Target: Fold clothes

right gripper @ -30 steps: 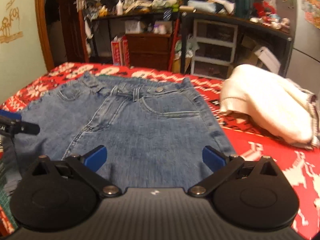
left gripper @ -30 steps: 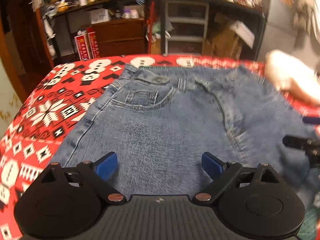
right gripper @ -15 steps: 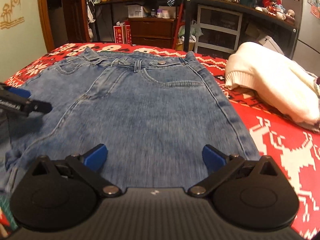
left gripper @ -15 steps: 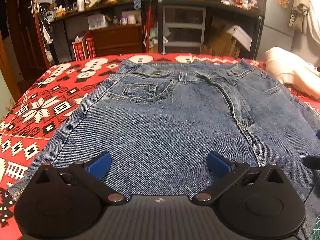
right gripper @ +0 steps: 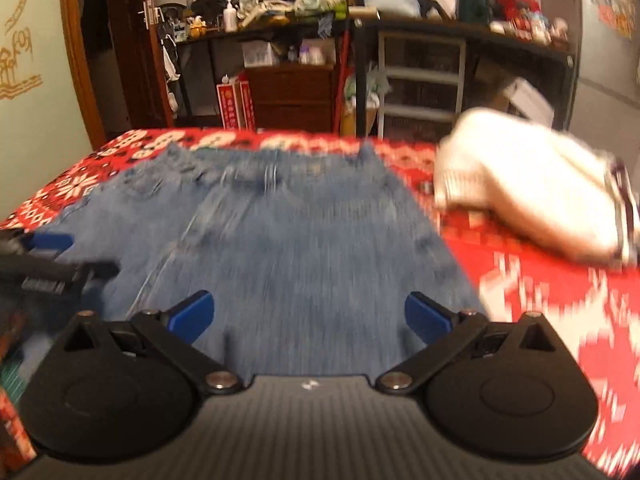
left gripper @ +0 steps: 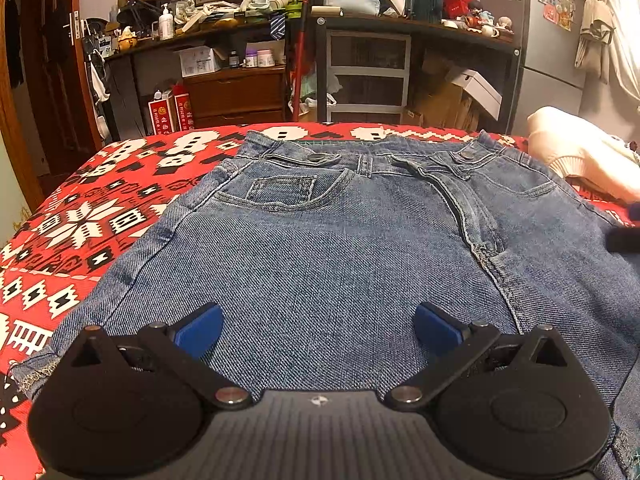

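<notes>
A pair of blue denim jeans [left gripper: 328, 240] lies flat on the red patterned blanket [left gripper: 80, 220], waistband at the far side. My left gripper [left gripper: 318, 330] hovers over the near part of the left leg, jaws wide open with only flat denim below them. Its dark tip shows at the left of the right wrist view as the left gripper [right gripper: 52, 264]. My right gripper [right gripper: 308, 316] is open too, over the near right part of the jeans [right gripper: 300, 240], in a motion-blurred picture. A dark blur at the right edge is the right gripper [left gripper: 624, 236].
A cream knitted sweater [right gripper: 532, 188] lies bunched on the blanket to the right of the jeans, also seen as the sweater [left gripper: 580, 152]. Beyond the far edge stand cluttered shelves [left gripper: 240, 40], a wooden drawer chest [left gripper: 236, 96] and a white drawer unit [left gripper: 368, 76].
The left gripper's jaws widened slightly and it sank a little over the denim. The right wrist view has gone blurred, and the jeans look farther off than half a second ago.
</notes>
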Available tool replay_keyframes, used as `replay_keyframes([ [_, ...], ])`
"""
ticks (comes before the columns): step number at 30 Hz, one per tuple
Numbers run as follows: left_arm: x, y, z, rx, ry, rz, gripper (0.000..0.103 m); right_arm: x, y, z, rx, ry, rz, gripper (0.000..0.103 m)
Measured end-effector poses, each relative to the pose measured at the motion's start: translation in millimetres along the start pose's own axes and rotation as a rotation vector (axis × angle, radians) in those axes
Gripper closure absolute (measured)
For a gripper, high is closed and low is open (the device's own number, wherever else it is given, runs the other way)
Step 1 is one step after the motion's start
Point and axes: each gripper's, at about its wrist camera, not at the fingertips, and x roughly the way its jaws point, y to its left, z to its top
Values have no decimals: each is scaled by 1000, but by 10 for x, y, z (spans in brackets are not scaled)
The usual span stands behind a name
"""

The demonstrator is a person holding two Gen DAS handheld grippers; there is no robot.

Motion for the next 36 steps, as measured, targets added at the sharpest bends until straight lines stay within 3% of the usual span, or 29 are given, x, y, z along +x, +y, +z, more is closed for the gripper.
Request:
replay_keyframes([
  [3, -2, 0, -3, -1, 0, 0, 0, 237, -10, 166, 12, 10, 24, 3],
  [9, -4, 2, -5, -1, -1, 0, 0, 635, 77, 209, -24, 83, -2, 23],
  [15, -4, 1, -6, -1, -2, 0, 0, 355, 105, -124, -52, 53, 2, 24],
  [24, -1, 3, -7, -1, -2, 0, 0, -194, 8, -479, -18, 77, 14, 24],
  [26, -1, 3, -7, -1, -2, 0, 0, -249, 3, -454, -9, 71, 18, 48],
  [28, -1, 4, -6, -1, -2, 0, 0, -281, 31, -359, -13, 36, 28, 59],
  [33, -4, 1, -6, -1, -2, 0, 0, -88, 165, -104, -42, 3, 52, 60],
  [36, -4, 2, -5, -1, -2, 0, 0, 125, 239, -27, -44, 35, 57, 77],
])
